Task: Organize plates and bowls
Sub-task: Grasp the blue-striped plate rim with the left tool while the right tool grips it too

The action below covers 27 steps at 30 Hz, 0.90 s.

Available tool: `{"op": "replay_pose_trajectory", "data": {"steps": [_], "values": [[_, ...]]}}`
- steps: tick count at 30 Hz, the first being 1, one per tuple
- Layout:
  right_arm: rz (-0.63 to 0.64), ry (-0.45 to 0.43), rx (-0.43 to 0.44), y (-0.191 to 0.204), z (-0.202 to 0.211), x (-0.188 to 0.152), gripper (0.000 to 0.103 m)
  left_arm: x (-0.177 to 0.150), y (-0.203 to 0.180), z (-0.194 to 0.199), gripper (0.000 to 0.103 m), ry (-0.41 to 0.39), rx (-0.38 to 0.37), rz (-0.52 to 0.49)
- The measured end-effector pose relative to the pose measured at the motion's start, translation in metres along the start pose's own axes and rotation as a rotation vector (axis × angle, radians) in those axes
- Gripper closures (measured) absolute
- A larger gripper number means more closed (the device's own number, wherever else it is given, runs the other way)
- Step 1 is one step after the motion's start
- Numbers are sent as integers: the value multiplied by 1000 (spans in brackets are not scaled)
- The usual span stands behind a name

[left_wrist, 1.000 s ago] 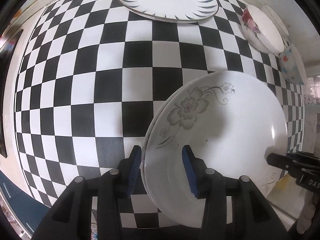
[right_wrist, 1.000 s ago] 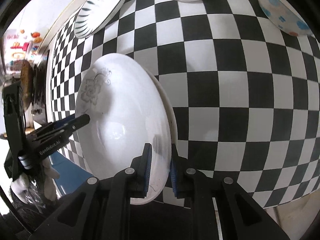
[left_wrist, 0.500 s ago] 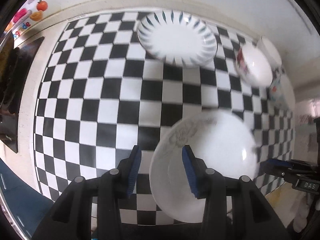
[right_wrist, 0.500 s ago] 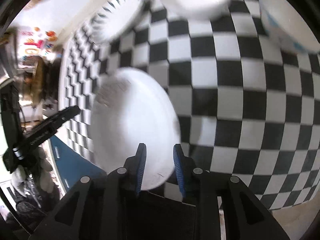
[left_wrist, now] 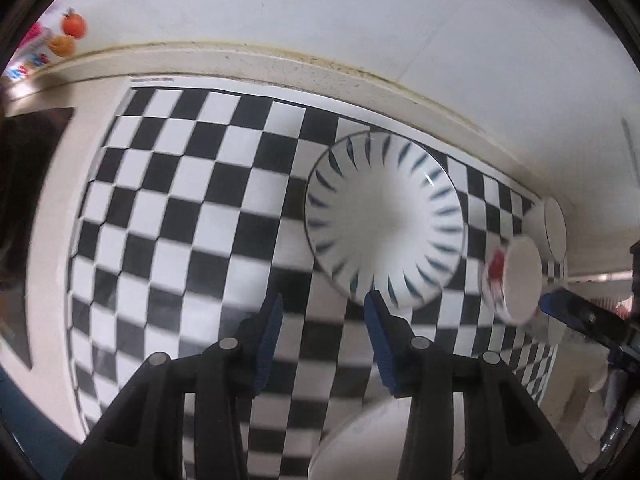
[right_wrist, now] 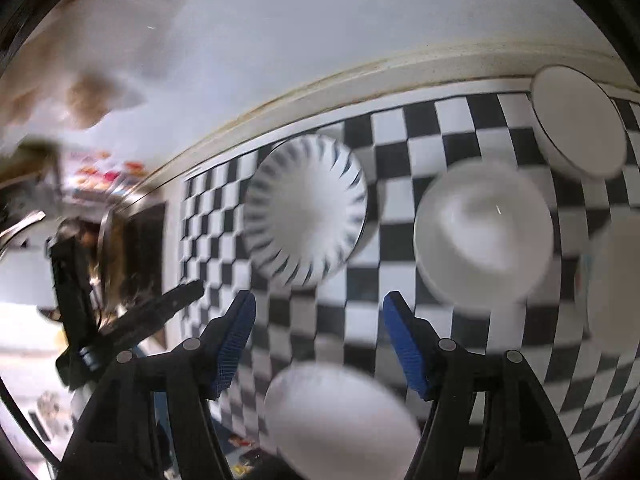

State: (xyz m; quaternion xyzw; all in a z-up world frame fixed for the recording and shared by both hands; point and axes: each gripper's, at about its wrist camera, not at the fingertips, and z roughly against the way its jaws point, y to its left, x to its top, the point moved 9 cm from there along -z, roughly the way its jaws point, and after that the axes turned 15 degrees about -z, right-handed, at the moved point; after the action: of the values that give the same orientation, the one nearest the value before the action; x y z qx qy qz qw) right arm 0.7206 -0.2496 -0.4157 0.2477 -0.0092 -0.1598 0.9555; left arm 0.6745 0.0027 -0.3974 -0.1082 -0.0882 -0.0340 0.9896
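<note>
White plate below (clear of) fingers.

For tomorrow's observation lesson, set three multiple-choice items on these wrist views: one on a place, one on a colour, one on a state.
1. Where does the striped plate lie?
A. on the checkered mat, near the back wall
B. between the right gripper's fingers
C. stacked on a bowl

2. What colour are the plate's rim strokes?
A. red
B. dark blue
C. yellow

3. How is the right gripper?
A. shut on a plate
B. shut on nothing
C. open, holding nothing

Answers: 1 A, it rests flat on the mat by the far edge. 2 B, dark blue strokes ring its rim. 3 C, a wide gap shows between its fingers, with only the mat behind.
</note>
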Motion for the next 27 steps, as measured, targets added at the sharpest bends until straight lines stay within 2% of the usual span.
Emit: {"op": "replay_pose_trajectory", "data": {"steps": [5,14,16,18,21,23,25,27], "values": [[-49,37,-47,5,-45,42,34,33,14,-43,63,52,-41,2],[-50,83,-140,4,-107,83,39,52,24,-91,63,134,-65,-22],[-38,100,-167,1,-117,88,47,53,25,-97,63,144,-68,-28],[-46,128,-182,-3,-127,90,50,55,22,-98,64,130,-73,-43],[-50,179,-189,-7,-138,84,65,56,14,-100,66,131,-88,-70],[-41,168,-208,-7,-138,85,69,54,5,-102,75,136,-118,-82],[-36,173,-236,-11,-138,83,81,52,4,-101,75,127,-77,-93],[-44,183,-223,-12,-137,79,82,50,5,-102,75,128,-81,-80]]}}
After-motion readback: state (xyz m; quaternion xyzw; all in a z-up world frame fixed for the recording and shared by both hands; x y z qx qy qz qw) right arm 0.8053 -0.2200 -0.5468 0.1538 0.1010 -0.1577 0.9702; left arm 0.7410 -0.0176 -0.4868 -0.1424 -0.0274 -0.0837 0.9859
